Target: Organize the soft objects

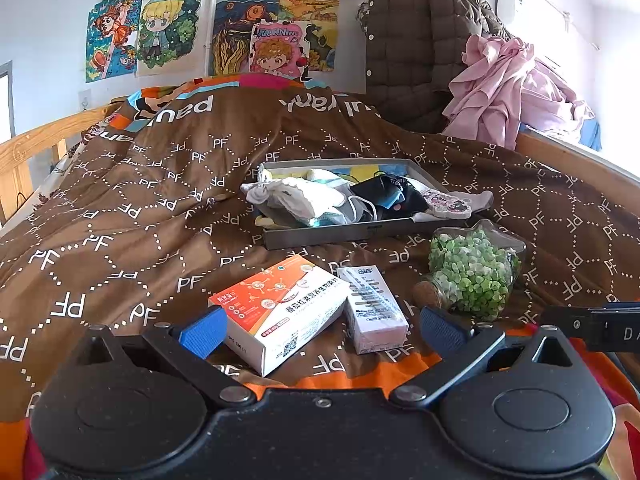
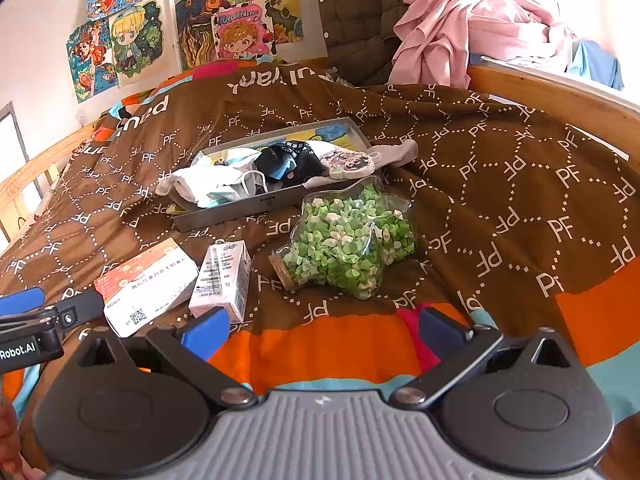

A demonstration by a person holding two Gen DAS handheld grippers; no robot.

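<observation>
Soft items [image 1: 340, 196] fill the tray [image 1: 344, 234], well beyond both spread tools.

You can read "PF" repeated in white across the brown bedspread [image 1: 168, 208]. A wall drawing [image 1: 278, 46] says "MORNING". The left tongs' housing [image 2: 24, 344] reads "Robot.AI".

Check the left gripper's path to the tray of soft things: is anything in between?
Yes. The orange-and-white box and small white carton lie right ahead of the open left gripper, before the tray.
</observation>
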